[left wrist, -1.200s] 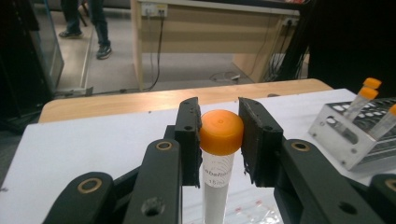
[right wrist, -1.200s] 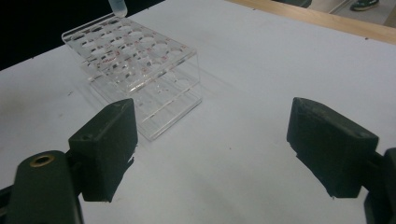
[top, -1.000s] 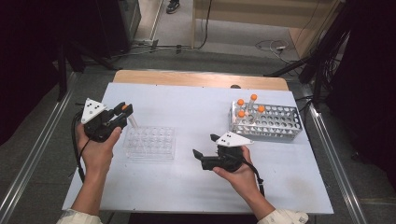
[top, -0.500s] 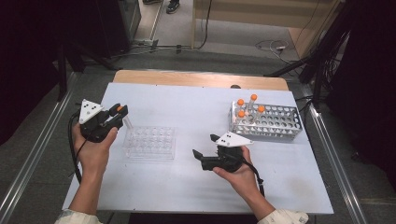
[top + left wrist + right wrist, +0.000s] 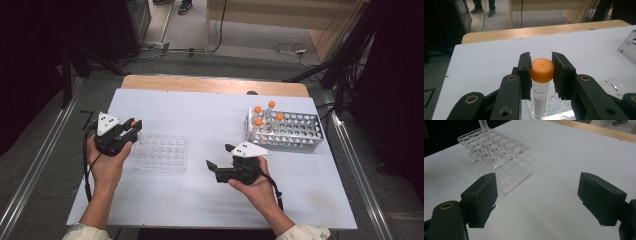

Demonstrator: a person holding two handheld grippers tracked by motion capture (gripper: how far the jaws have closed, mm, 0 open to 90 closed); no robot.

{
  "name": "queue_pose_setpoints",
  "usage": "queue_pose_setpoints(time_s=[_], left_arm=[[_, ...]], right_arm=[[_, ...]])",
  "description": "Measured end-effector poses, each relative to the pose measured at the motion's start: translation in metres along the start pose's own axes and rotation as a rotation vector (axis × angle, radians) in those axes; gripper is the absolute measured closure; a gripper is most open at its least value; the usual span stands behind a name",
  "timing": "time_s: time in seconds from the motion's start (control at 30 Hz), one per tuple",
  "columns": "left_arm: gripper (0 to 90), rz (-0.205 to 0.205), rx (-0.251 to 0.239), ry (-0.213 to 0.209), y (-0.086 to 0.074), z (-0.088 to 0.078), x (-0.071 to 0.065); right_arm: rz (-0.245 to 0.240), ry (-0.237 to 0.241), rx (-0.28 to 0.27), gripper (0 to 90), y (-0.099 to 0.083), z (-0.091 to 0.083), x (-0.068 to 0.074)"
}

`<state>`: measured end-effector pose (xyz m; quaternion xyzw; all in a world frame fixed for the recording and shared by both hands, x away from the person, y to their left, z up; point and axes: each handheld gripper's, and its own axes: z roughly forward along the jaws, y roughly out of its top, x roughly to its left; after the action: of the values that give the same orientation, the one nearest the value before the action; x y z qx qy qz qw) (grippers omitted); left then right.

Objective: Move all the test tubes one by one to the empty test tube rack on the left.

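- Left gripper (image 5: 541, 75): its jaws are clamped on the orange cap of a capped tube (image 5: 541, 86). The tube hangs upright with its lower end at or just inside a hole of the clear rack (image 5: 554, 107); how deep it sits cannot be told.
- Change noted: against the frames of a second ago, the left gripper (image 5: 131, 131) has shifted a little, from beyond the rack's far left corner to a spot close over that corner. The grip on the tube is unchanged.
- Meaning for the work: the tube appears to be on its way into a corner hole of the clear rack (image 5: 161, 152). In my judgement, insertion is in progress and release has not yet happened.
- Right gripper (image 5: 536, 195): jaws stand wide apart with nothing between them. It rests low on the table, held by the right hand (image 5: 255, 182), and has not moved since the earlier frames.
- Source of tubes: a metal rack (image 5: 290, 131) at the table's far right, well apart from the clear rack, holds four orange-capped tubes (image 5: 266, 116) at its left end.
- Surface: a white tabletop (image 5: 210, 112) with a wooden strip (image 5: 200, 84) along the far edge.
- Room: dim, with dark equipment on both sides, cables on the floor (image 5: 295, 49) beyond the table, and a person's shoes (image 5: 185, 6) at the top of the high view.
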<state>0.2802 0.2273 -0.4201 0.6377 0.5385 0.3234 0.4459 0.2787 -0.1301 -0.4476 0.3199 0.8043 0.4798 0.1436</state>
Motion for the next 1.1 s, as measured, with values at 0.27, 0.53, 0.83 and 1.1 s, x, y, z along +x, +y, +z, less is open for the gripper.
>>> queue_pose_setpoints(time_s=[0.27,0.53,0.83,1.1], left_arm=[[70.8,0.010,-0.002,0.002,-0.0020,-0.0012,-0.0015],[70.7,0.020,0.008,0.001,-0.0037,-0.0024,-0.0034],[70.1,0.025,0.034,0.000,-0.0104,-0.0004,-0.0040],[55.2,-0.027,0.014,-0.028,-0.0093,-0.0015,-0.0018]], right_arm=[[-0.001,0.003,0.001,14.9,-0.0003,0.0005,0.0002],[0.001,0.003,0.003,14.9,-0.0004,0.0003,0.0002],[-0.001,0.004,0.000,14.9,-0.0001,-0.0004,0.0006],[0.003,0.001,0.000,14.9,-0.0004,-0.0009,-0.0010]])
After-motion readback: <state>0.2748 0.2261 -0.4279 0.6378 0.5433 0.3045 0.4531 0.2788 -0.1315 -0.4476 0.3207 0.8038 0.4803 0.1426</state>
